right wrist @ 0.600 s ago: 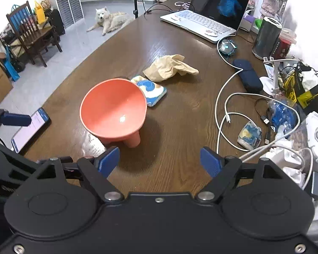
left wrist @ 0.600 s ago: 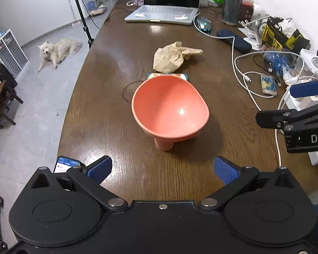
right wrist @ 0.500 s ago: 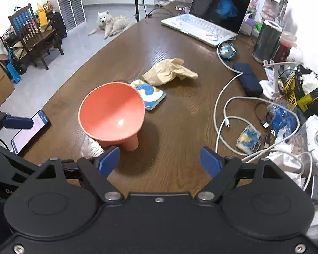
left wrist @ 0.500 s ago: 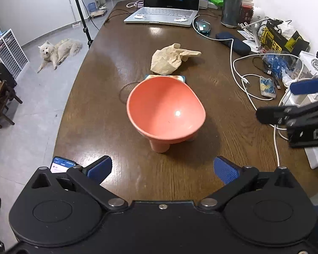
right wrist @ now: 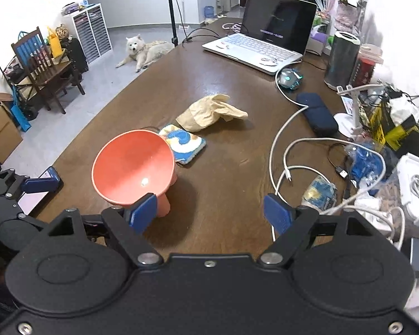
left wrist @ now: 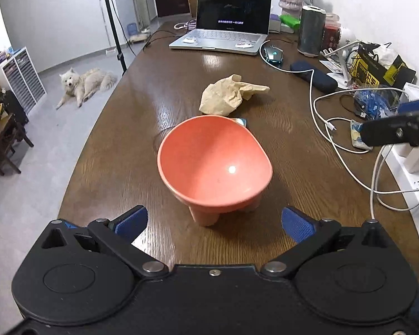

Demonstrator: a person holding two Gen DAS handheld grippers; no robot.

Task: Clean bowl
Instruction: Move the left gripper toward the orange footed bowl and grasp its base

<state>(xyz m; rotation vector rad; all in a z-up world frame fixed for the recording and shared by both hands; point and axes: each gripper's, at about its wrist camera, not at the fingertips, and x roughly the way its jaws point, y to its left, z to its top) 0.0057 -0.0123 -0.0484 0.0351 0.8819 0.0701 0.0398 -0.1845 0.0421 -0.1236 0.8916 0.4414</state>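
The coral-pink footed ceramic bowl (left wrist: 215,164) stands empty on the dark wooden table (left wrist: 159,89). Left tongs (left wrist: 213,220) and right tongs (right wrist: 211,212) both gape wide, holding nothing. Risk: a 1-sided push tips the top-heavy bowl onto the blue-patterned sponge (right wrist: 185,145) just behind it.

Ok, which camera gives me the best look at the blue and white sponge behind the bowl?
The right wrist view: the sponge lies almost fully visible on the table, just behind the orange bowl. In the left wrist view the bowl hides nearly all of it; only a corner peeks over the rim.
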